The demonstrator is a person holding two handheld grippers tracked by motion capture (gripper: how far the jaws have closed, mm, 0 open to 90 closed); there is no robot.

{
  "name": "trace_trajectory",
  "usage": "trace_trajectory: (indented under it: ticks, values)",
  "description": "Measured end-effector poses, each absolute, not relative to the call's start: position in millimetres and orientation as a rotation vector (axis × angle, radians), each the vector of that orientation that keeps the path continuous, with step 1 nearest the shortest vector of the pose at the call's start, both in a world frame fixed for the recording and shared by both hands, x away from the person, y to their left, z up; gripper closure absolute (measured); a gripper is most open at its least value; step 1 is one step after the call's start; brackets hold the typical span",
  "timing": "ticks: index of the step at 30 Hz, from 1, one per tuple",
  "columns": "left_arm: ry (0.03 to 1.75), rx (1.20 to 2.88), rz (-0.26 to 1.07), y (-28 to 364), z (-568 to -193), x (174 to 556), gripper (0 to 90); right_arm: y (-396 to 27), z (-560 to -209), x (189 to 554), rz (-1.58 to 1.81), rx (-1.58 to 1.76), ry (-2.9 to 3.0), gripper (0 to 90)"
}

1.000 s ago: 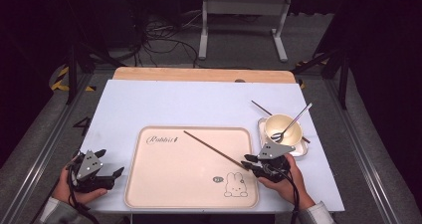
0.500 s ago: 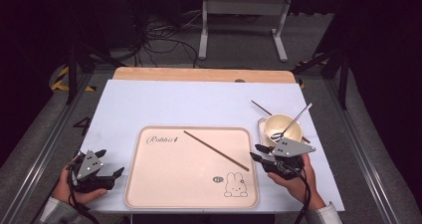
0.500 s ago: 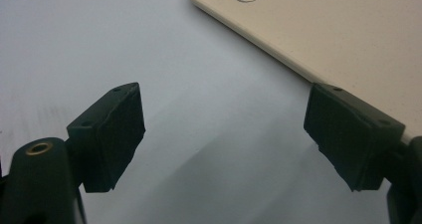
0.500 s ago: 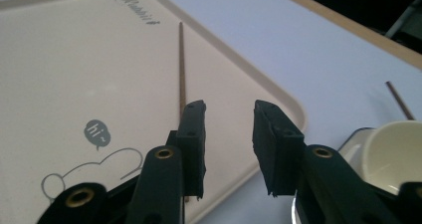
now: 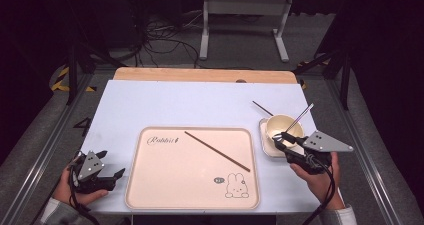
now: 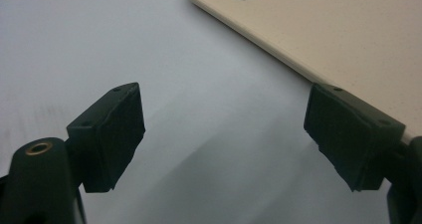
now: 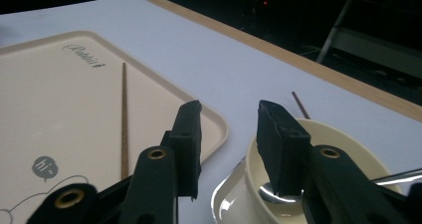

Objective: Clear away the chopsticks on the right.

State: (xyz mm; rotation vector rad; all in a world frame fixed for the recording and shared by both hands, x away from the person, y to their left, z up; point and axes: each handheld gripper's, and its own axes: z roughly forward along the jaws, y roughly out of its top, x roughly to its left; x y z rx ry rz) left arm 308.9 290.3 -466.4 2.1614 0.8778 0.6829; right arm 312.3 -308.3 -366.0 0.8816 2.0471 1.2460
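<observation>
Chopstick (image 5: 217,151) number one is already laid across the tray (image 5: 150,185), while the second (image 5: 262,108) is left by the bowl (image 5: 285,127) near the table's right edge, where the right gripper (image 5: 281,141), fingers just opened and empty, is raised; the left gripper (image 5: 111,173), fingers apart, is rested.

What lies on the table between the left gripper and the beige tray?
Nothing: in the high view, bare white table separates the left gripper from the beige tray. The left gripper view shows the same bare strip.
</observation>
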Motion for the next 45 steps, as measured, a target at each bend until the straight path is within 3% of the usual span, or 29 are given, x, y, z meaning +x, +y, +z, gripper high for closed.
trace_trajectory:
  ticks: [10,23,45]
  values:
    - [0.876,2.164,0.683,290,-467,309,16.9,-344,-362,312,1.229,0.984,1.924,61.7]
    - [0.875,2.170,0.676,289,-467,309,16.9,-393,-386,327,1.182,1.226,1.782,62.6]
    - [0.873,2.179,0.668,289,-468,310,16.8,-407,-424,353,1.120,1.379,1.900,61.4]
